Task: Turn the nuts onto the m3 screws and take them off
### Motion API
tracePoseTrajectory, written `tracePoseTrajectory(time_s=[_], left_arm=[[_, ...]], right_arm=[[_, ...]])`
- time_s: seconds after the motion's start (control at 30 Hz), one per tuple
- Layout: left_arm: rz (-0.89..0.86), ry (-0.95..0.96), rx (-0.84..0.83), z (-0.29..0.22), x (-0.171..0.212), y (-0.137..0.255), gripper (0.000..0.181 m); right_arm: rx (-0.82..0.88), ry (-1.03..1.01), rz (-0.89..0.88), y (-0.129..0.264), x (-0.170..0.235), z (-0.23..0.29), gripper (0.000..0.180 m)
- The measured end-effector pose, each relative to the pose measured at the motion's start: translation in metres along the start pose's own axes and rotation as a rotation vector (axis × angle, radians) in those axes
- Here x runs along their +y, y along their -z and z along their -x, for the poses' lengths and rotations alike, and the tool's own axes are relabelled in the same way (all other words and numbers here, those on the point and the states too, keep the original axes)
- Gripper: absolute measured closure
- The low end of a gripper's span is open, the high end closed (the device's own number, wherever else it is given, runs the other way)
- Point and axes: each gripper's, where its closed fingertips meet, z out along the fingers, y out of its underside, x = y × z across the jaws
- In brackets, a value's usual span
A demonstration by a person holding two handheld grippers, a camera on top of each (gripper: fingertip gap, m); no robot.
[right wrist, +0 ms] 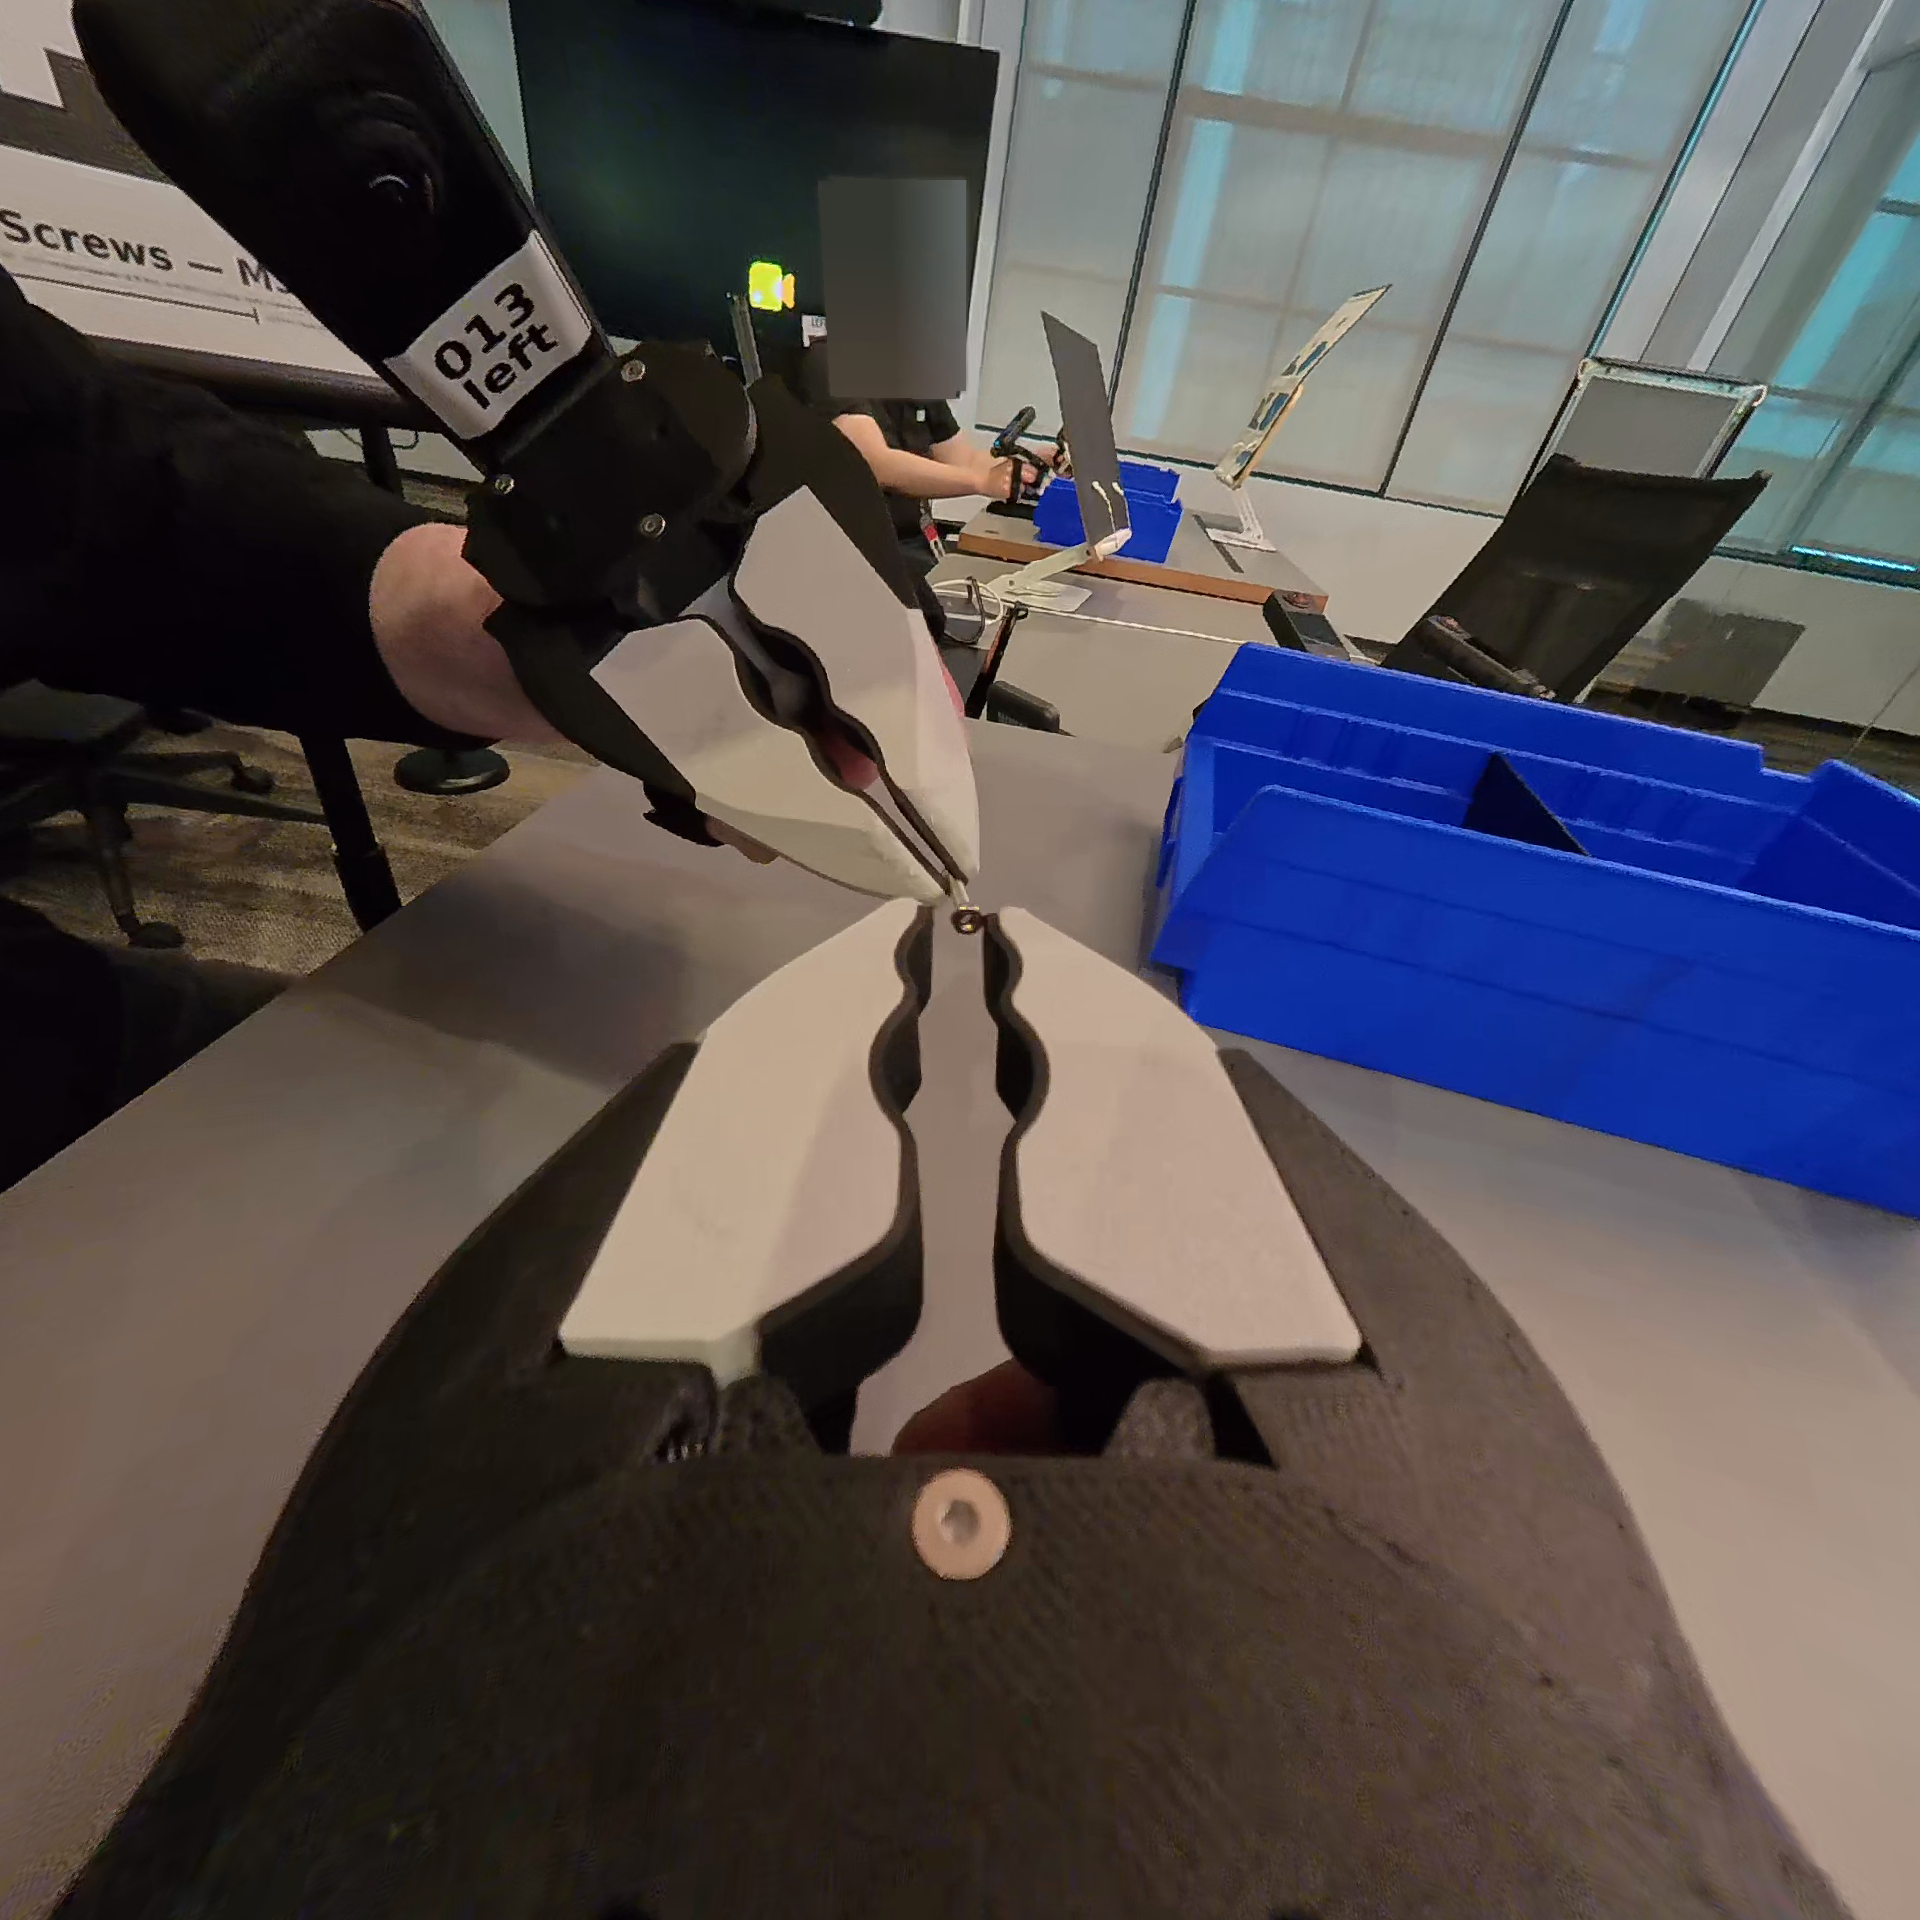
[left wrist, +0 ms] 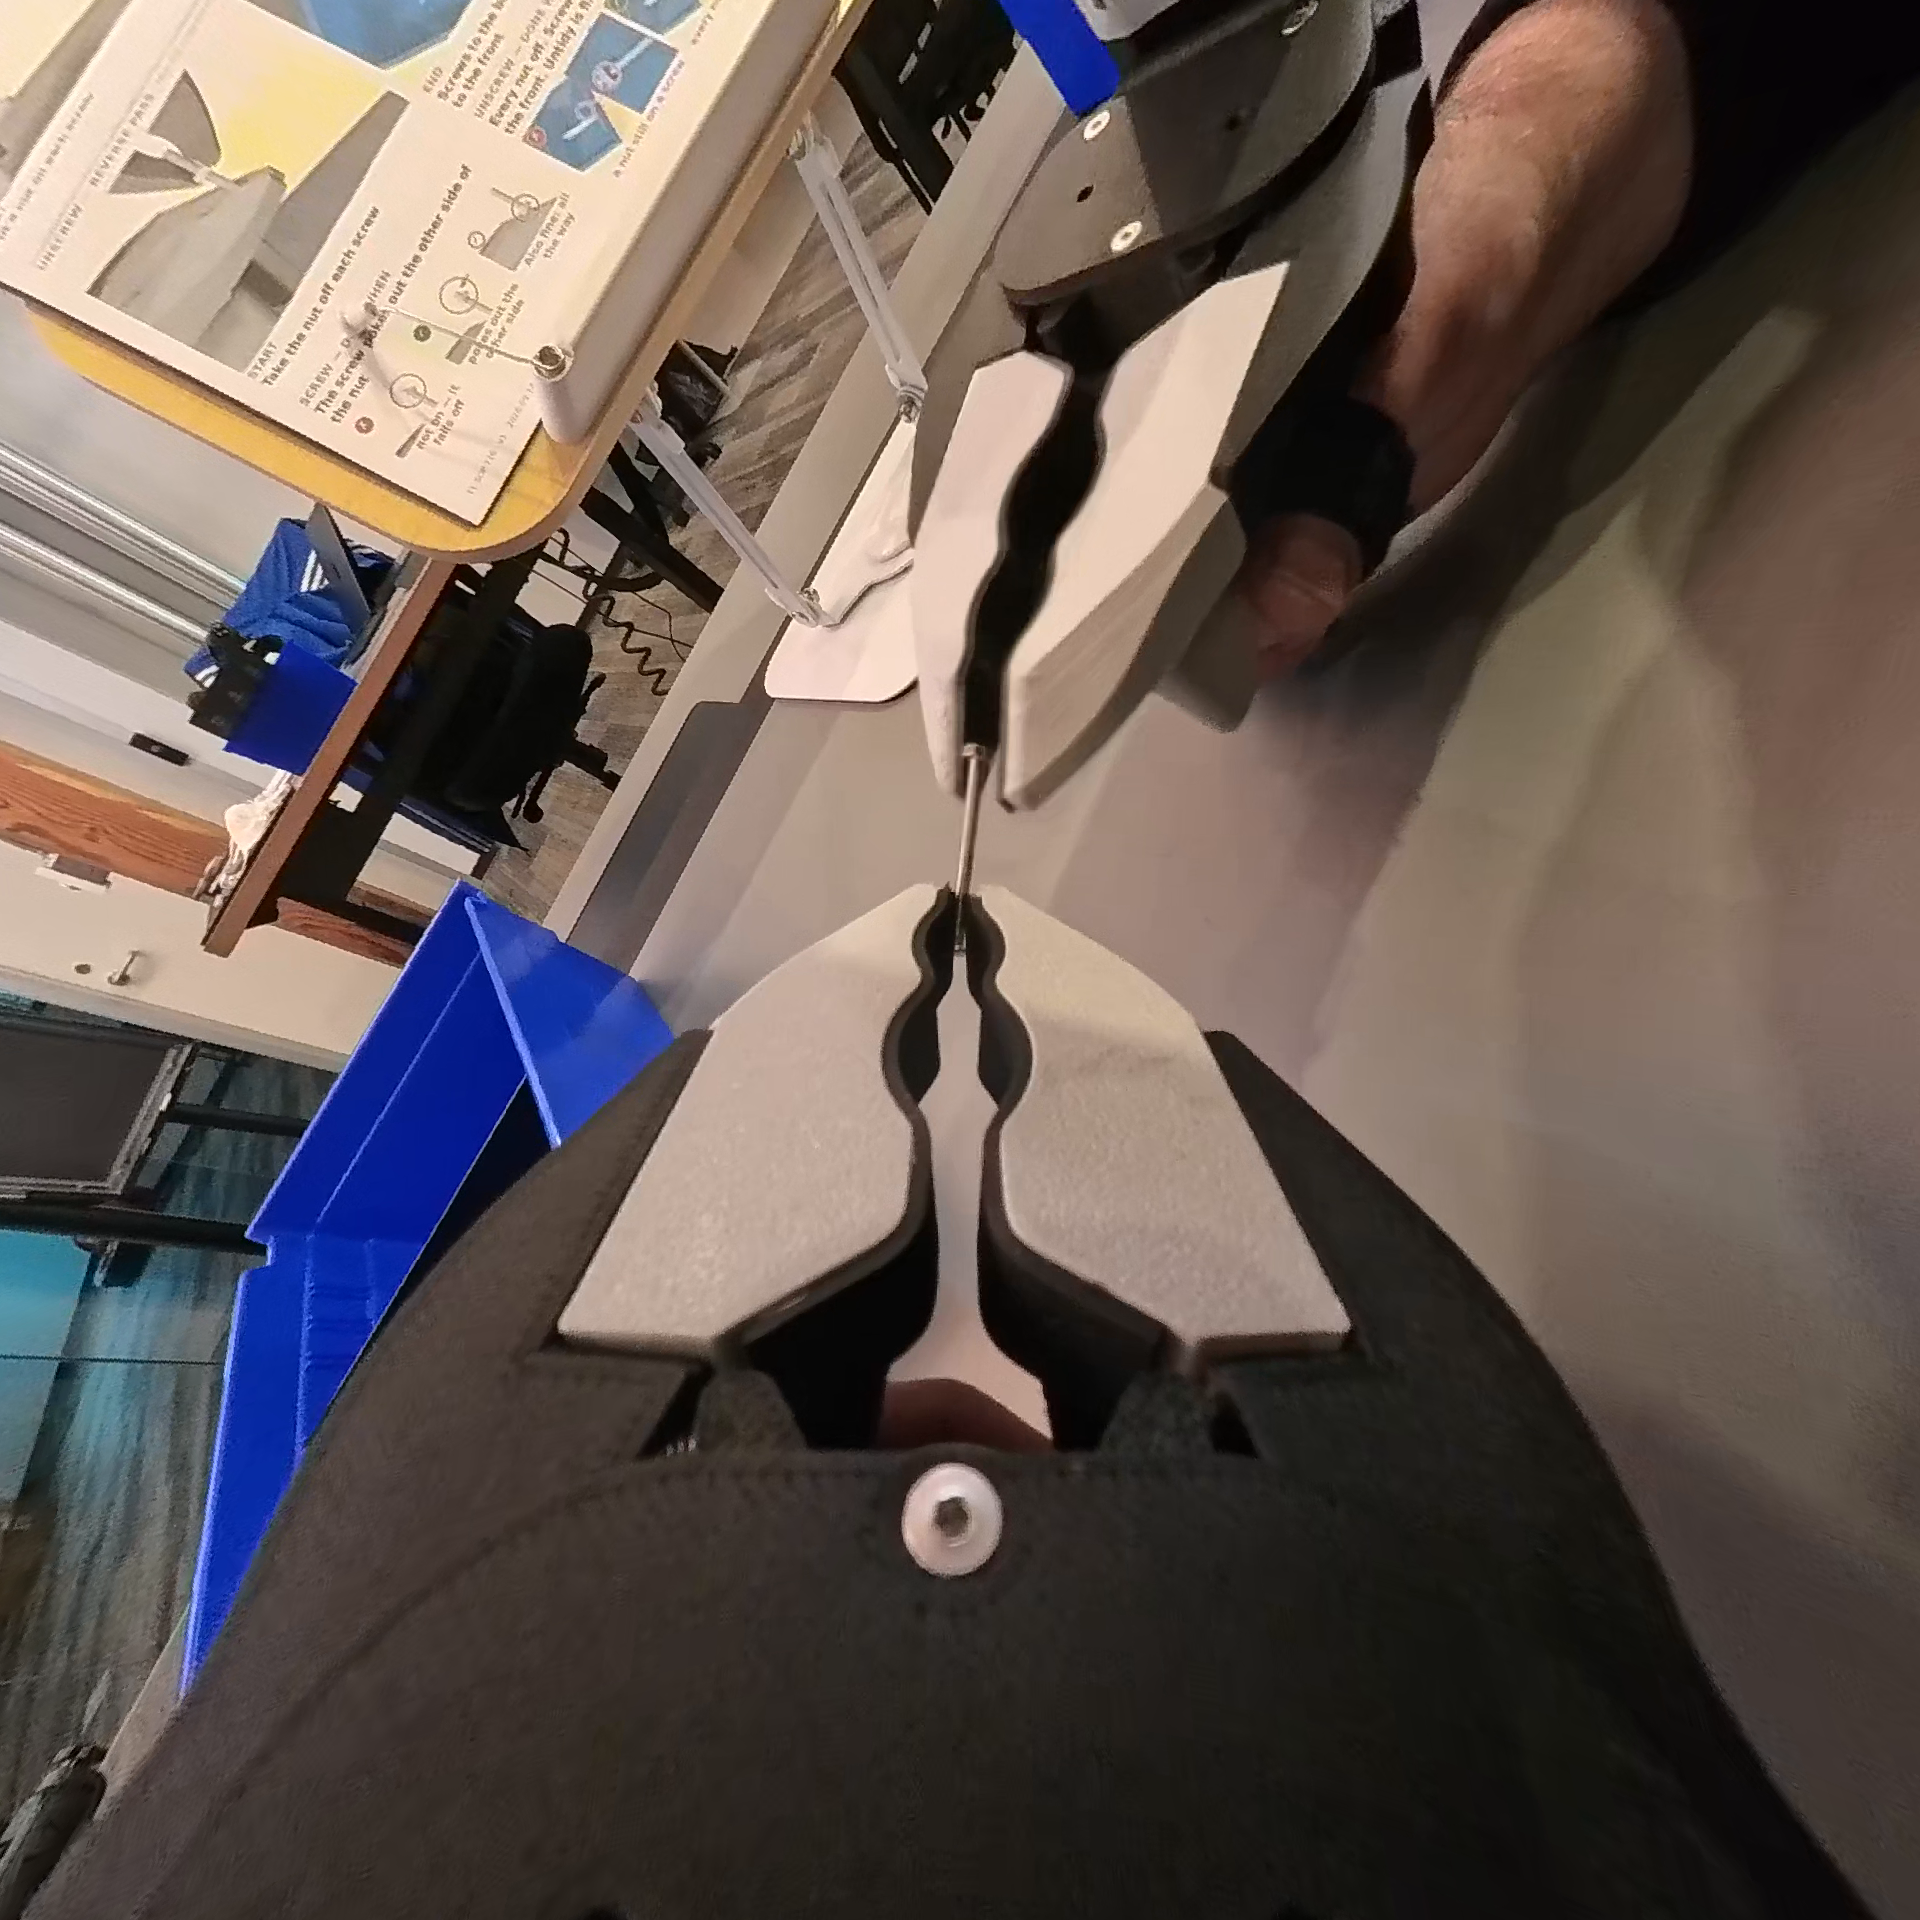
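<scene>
- Our left gripper (left wrist: pixel 958 914) pinches the screw (left wrist: pixel 967 831) by one end, fingers closed on it.
- Our right gripper (right wrist: pixel 961 920) nips the nut (right wrist: pixel 966 918) at its tips, at 12 o'clock, fingers narrow.
- The blue bin (right wrist: pixel 1558 935) sits at 2 o'clock on the grey table (right wrist: pixel 312 1091).

Left gripper (right wrist: pixel 951 883) pinching screw (right wrist: pixel 958 896); nut (right wrist: pixel 967 918) between right gripper (right wrist: pixel 961 925) fingertips; blue bin (right wrist: pixel 1558 935) at surface's (right wrist: pixel 312 1091) right edge.
</scene>
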Motion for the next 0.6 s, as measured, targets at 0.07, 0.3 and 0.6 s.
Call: tracePoseTrajectory(time_s=[0.07,0.3,0.6], left_arm=[[-0.003,0.0,0.002,-0.0003,-0.0008,0.0,0.179],[0.003,-0.026,-0.02,0.0012,-0.0015,0.001,0.179],[0.049,-0.095,-0.093,0.0075,0.0003,0.0019,0.179]], right_arm=[[0.004,0.002,-0.005,0.0008,-0.0011,-0.0008,0.174],[-0.008,-0.053,-0.002,0.0004,-0.0021,-0.0009,0.175],[-0.068,-0.264,0.026,-0.0031,0.0059,0.001,0.175]])
